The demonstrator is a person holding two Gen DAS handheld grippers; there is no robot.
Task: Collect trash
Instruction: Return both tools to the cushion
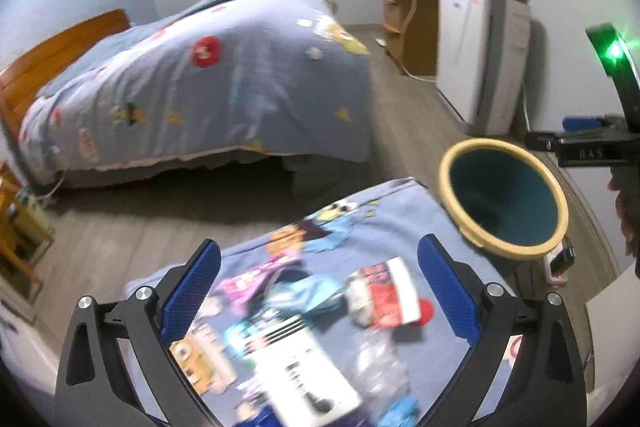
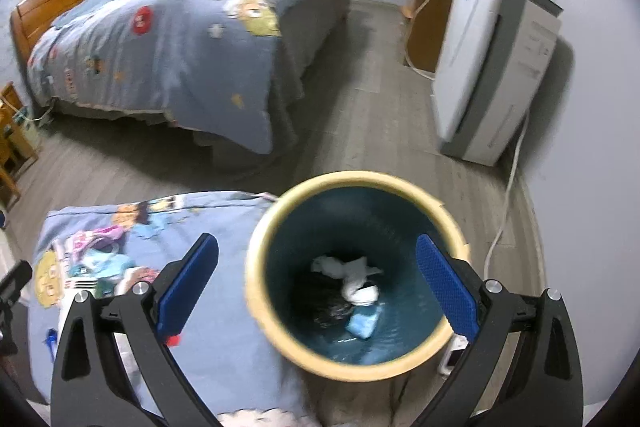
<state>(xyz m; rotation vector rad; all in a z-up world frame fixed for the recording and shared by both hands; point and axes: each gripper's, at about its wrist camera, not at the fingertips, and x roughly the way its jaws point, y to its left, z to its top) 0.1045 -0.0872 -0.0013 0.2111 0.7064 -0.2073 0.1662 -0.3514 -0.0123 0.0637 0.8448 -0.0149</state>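
My left gripper (image 1: 320, 291) is open and empty above a small surface covered with a blue cartoon sheet (image 1: 384, 219). Trash lies on it: a red and white wrapper (image 1: 390, 293), a crushed clear plastic bottle (image 1: 380, 359), a white box with black print (image 1: 308, 375) and blue and pink wrappers (image 1: 308, 293). My right gripper (image 2: 318, 285) is open and empty, right over a dark teal bin with a cream rim (image 2: 452, 227). In the bin lie crumpled white paper (image 2: 352, 273) and a light blue packet (image 2: 364, 323). The bin also shows in the left wrist view (image 1: 504, 199).
A bed with a blue cartoon quilt (image 1: 200, 83) stands across the grey wood floor (image 2: 360, 115). A white and grey appliance (image 2: 492, 67) stands by the right wall, with a cable (image 2: 508, 195) on the floor. A wooden cabinet (image 1: 408, 27) is behind it.
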